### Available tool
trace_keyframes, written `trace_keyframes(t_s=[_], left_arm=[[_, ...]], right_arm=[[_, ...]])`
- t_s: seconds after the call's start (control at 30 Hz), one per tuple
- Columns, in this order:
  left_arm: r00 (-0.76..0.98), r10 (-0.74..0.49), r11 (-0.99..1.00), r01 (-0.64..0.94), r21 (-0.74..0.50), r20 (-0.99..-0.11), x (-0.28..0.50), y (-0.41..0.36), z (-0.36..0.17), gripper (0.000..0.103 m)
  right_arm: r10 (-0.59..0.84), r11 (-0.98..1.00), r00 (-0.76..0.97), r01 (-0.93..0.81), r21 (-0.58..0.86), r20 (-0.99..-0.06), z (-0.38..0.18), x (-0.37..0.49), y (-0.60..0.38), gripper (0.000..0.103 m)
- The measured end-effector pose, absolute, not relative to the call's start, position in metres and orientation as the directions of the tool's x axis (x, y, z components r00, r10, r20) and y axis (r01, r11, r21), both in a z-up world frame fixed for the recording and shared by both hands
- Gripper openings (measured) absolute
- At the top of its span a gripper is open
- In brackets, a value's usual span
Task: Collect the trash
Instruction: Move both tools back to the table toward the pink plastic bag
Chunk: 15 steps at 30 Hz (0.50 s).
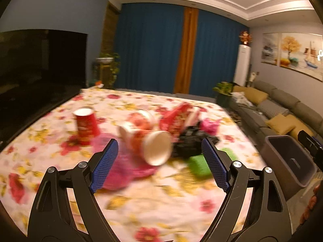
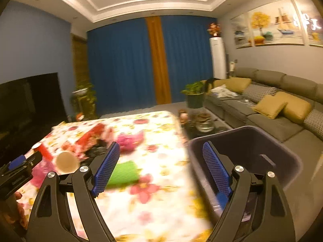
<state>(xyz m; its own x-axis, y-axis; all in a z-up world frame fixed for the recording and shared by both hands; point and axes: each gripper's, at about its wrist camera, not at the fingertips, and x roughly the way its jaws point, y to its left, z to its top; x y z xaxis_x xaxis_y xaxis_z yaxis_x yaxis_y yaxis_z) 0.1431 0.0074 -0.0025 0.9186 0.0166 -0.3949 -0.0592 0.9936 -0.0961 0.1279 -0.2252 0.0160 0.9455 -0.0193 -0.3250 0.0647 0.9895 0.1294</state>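
Observation:
A heap of trash lies on the floral tablecloth (image 1: pixel 141 201): an upright red cup (image 1: pixel 86 125), a toppled paper cup (image 1: pixel 151 145), a red snack bag (image 1: pixel 177 117), a black crumpled bag (image 1: pixel 189 141), pink wrappers (image 1: pixel 121 171) and a green packet (image 1: pixel 198 165). My left gripper (image 1: pixel 159 155) is open just short of the toppled cup, nothing between its fingers. My right gripper (image 2: pixel 161 157) is open and empty over the table's right edge, beside the grey bin (image 2: pixel 262 141). The green packet (image 2: pixel 123 173) lies by its left finger. The bin (image 1: pixel 290 159) stands right of the table.
A grey sofa (image 2: pixel 272 109) with yellow cushions runs along the right wall. A glass coffee table (image 2: pixel 201 125) with bowls sits behind the bin. A dark TV (image 1: pixel 40 60) stands to the left, blue curtains and potted plants at the back. The picture is motion-blurred.

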Motion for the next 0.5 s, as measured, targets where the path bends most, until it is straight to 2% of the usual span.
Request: trace_keyframes(t_s=[0.23, 0.5], left_arm=[[0.906, 0.113, 0.987, -0.148, -0.057, -0.407, 0.141, 0.056, -0.009, 0.083], [0.884, 0.134, 0.986, -0.165, -0.031, -0.447, 0.156, 0.079, -0.027, 0.083]], right_arm=[[0.084, 0.994, 0.938, -0.054, 0.098, -0.335, 0.016, 0.141, -0.162, 0.082], [0.151, 0.988, 0.925, -0.133, 0.076, -0.349, 0.011, 0.156, -0.111, 0.082]])
